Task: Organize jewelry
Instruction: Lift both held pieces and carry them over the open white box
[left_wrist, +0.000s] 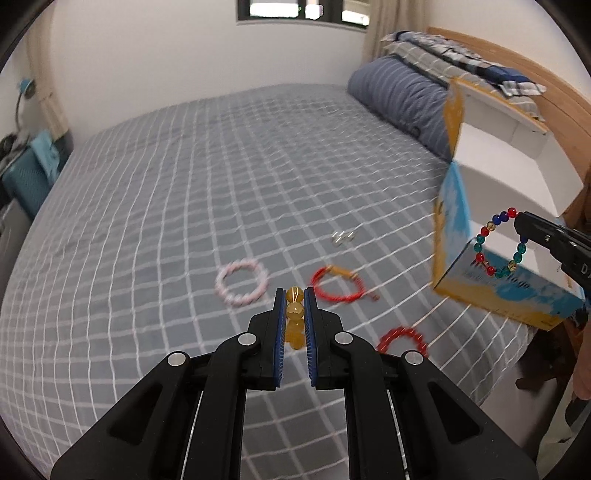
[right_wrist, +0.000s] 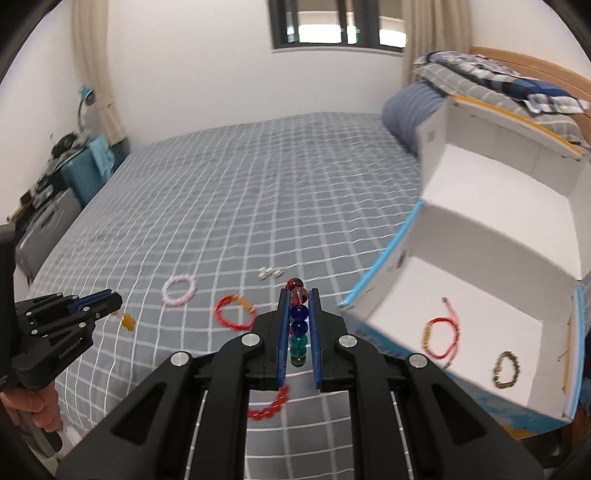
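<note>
Soft, even daylight from the window (right_wrist: 338, 27) at the far wall, overexposed panes, faint shadows; motion blur smears the bed (left_wrist: 184, 184) grid and open box (right_wrist: 480, 258); strong fisheye bending and dark vignette at edges.

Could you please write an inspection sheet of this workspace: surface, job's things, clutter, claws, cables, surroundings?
Surface: bed with a grey checked cover.
Job's things: pink bracelet, red cord bracelet, red bead bracelet and small silver pieces lie loose on the cover. The open box already holds a red cord bracelet and a dark bead bracelet.
Clutter: nothing seen on the bed.
Claws: left claw shut on the yellow bead bracelet; right claw shut on the multicoloured bead bracelet.
Cables: nothing seen.
Surroundings: pillow, folded blanket, window, curtains, lamp.
</note>
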